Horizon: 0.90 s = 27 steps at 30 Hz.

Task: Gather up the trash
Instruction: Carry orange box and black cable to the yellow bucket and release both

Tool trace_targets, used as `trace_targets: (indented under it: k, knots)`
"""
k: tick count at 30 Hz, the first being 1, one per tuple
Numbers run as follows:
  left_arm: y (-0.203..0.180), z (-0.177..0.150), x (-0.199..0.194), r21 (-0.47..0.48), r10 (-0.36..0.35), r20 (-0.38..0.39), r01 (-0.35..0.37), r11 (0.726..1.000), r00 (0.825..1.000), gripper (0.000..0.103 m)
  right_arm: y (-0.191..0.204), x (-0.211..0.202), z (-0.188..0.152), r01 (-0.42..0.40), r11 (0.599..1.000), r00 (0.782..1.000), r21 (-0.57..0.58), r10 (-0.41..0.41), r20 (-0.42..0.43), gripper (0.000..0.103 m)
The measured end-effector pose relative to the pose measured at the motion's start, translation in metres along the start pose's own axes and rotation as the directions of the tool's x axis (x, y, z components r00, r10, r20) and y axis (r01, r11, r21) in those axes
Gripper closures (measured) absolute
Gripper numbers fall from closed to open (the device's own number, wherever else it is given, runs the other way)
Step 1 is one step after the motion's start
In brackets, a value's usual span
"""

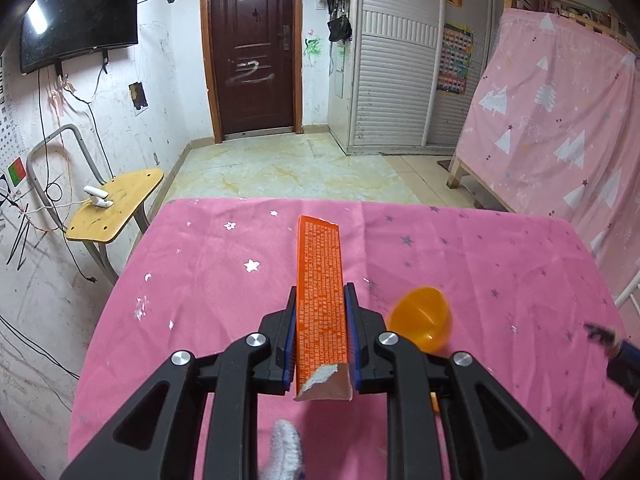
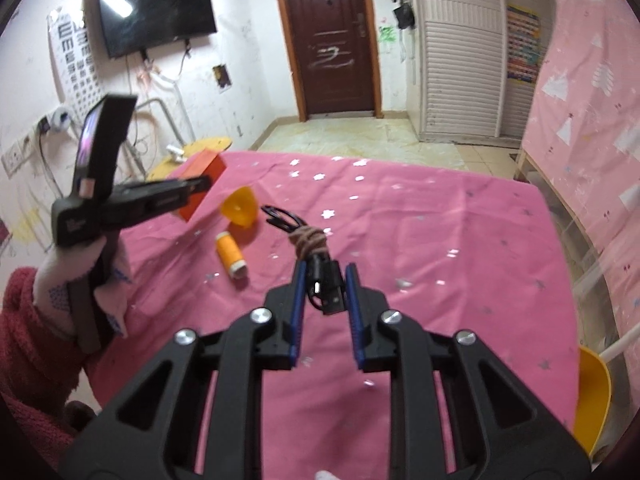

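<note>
My left gripper (image 1: 320, 294) is shut on a long orange carton (image 1: 321, 276) with torn ends and holds it above the pink tablecloth (image 1: 208, 264). The same carton (image 2: 204, 178) shows in the right wrist view, lifted at the left. My right gripper (image 2: 325, 274) is shut on a black cable bundle (image 2: 326, 288) tied with a brown band (image 2: 309, 240); its far loop (image 2: 280, 216) trails on the cloth. An orange plastic funnel (image 2: 240, 206) and an orange thread spool (image 2: 230, 255) lie on the cloth; the funnel also shows in the left wrist view (image 1: 422, 318).
A wooden chair (image 1: 114, 204) with a white object stands left of the table. A pink-draped bed frame (image 1: 552, 120) is at the right. A yellow chair (image 2: 594, 392) sits at the table's right edge. A door (image 1: 252, 48) and tiled floor lie beyond.
</note>
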<state>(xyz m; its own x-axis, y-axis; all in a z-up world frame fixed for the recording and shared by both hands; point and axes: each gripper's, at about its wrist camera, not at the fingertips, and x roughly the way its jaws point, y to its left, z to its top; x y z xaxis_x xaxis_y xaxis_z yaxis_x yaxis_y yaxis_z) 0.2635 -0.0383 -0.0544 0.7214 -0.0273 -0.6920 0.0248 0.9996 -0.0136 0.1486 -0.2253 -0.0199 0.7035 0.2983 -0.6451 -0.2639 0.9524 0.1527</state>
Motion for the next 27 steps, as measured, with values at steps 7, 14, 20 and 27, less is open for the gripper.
trace_targets:
  k: [7,14,20,27]
  knots:
    - [-0.044,-0.004,-0.03,0.07,-0.033,0.034,0.031,0.997,0.999,0.091,-0.027,-0.026,-0.011,0.012,0.998,0.998,0.066,-0.016,0.063,0.084]
    - [-0.105,-0.007,-0.06,0.152,-0.09,0.064,0.08,0.985,0.994,0.091,-0.069,-0.056,-0.027,0.043,0.986,0.988,0.162,-0.066,0.14,0.084]
    - [-0.157,-0.012,-0.072,0.225,-0.139,0.066,0.121,0.967,0.988,0.091,-0.11,-0.083,-0.042,0.083,0.961,0.972,0.263,-0.136,0.191,0.084]
    - [-0.216,-0.023,-0.085,0.305,-0.205,0.046,0.181,0.935,0.978,0.091,-0.16,-0.106,-0.065,0.148,0.923,0.953,0.356,-0.23,0.198,0.084]
